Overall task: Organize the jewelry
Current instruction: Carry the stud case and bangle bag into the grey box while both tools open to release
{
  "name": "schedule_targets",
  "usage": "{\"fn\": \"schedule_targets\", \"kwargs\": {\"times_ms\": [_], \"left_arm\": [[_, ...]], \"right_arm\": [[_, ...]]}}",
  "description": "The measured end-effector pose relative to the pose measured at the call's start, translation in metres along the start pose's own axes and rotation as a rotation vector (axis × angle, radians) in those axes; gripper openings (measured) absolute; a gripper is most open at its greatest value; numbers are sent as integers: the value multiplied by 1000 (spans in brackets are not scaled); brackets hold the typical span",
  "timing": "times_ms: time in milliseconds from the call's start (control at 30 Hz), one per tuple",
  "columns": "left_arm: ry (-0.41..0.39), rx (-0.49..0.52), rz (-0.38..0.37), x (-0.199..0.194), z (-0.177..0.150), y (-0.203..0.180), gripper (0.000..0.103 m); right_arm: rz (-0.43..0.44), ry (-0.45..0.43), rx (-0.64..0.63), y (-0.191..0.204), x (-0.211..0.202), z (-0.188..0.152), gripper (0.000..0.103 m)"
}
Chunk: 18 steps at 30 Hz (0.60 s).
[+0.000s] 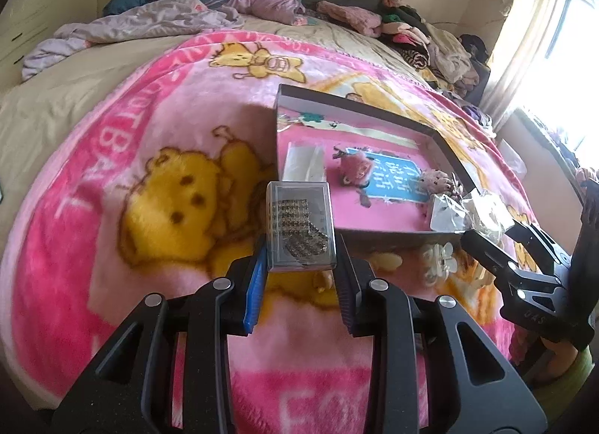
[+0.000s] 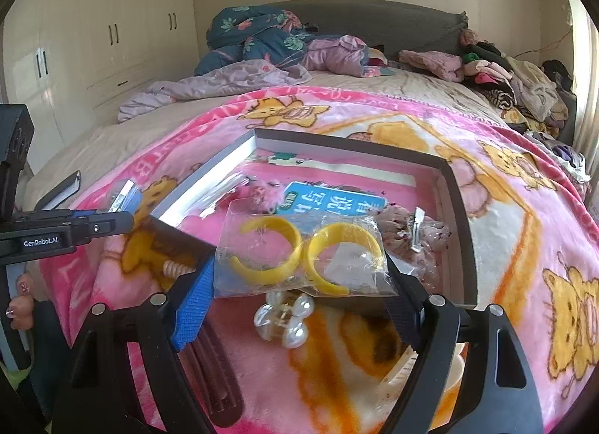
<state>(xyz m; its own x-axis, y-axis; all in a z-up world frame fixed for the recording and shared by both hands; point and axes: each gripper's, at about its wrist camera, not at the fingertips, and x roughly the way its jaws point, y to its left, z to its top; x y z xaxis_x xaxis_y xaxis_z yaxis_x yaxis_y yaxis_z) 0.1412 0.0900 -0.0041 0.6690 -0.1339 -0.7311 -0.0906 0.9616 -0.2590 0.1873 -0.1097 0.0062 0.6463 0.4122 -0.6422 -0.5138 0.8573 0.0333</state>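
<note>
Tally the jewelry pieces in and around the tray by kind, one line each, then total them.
Clear case of studs: 1
Bag of yellow hoops: 1
Pearl claw clip: 1
Fluffy pink clips: 2
Total: 5

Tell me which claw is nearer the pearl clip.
Right. The right claw, holding a bag of yellow hoops, hangs just above the pearl clip; the left claw holds a clear case off to its side.

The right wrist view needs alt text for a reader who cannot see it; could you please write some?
The right gripper holds a clear plastic bag of two yellow hoop earrings above a pink cartoon-bear blanket, before a shallow grey-rimmed box. A pearly white hair claw lies below it.
</note>
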Motion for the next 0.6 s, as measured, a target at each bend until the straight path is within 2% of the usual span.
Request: {"fn": "schedule_targets", "kwargs": {"times_ms": [600], "left_arm": [[31, 72, -47, 45, 33, -45, 25]], "right_arm": [[-86, -25, 54, -53, 9, 16, 79]]}}
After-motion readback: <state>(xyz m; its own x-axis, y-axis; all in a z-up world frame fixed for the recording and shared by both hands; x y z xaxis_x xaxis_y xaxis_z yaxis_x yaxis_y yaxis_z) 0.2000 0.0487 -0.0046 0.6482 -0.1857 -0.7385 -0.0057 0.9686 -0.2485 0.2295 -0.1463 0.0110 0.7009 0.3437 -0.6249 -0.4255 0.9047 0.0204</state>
